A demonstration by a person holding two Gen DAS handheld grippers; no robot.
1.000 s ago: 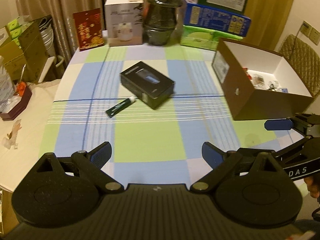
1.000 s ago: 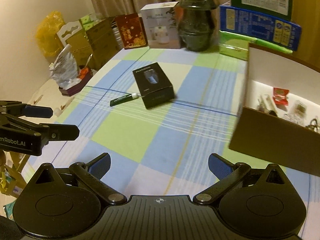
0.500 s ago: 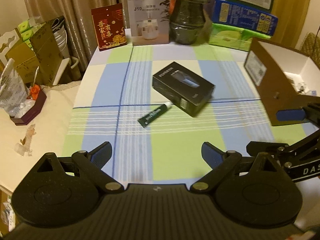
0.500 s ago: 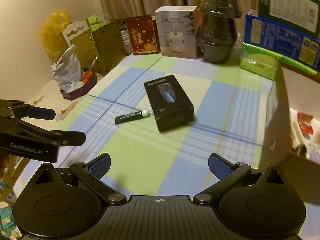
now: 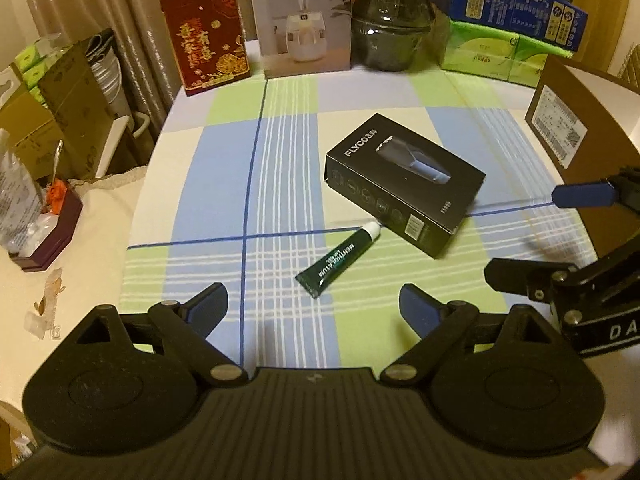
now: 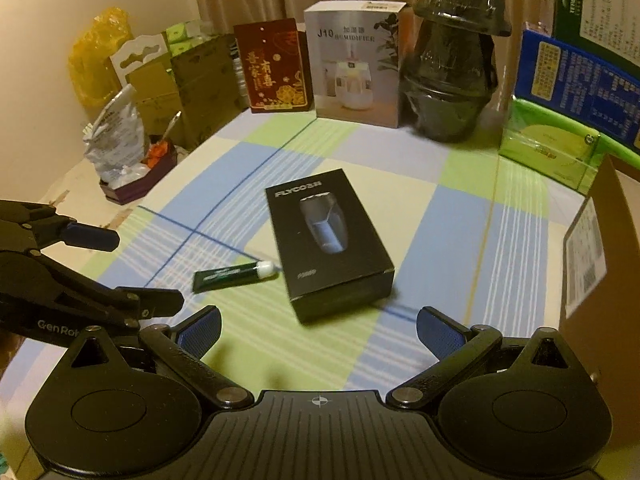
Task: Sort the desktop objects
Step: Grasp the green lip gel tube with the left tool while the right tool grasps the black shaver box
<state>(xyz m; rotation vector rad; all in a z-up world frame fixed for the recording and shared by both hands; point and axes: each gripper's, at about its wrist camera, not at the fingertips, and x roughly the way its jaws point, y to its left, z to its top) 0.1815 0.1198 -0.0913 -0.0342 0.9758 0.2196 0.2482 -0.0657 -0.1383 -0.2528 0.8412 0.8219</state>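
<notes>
A black shaver box (image 5: 404, 184) lies flat in the middle of the checked tablecloth. A dark green tube (image 5: 340, 260) with a white cap touches its near corner. My left gripper (image 5: 312, 306) hovers just short of the tube's flat end. Its jaws are closing, still wide, with nothing pressed between them. In the right wrist view the box (image 6: 328, 240) sits straight ahead of my right gripper (image 6: 318, 328), which stands open and empty. The tube (image 6: 234, 274) lies to its left. Each gripper shows at the edge of the other's view.
An open brown cardboard box (image 5: 580, 120) stands at the table's right edge. Along the back are a red gift box (image 5: 206, 36), a humidifier carton (image 5: 300, 16), a wrapped black pot stack (image 6: 452, 64) and green tissue packs (image 5: 492, 56). A small maroon tray (image 5: 48, 232) sits off-table left.
Both grippers have moved forward and down toward the tube and the black box, which now look larger and nearer. The cardboard box has slid toward the right edge of both views.
</notes>
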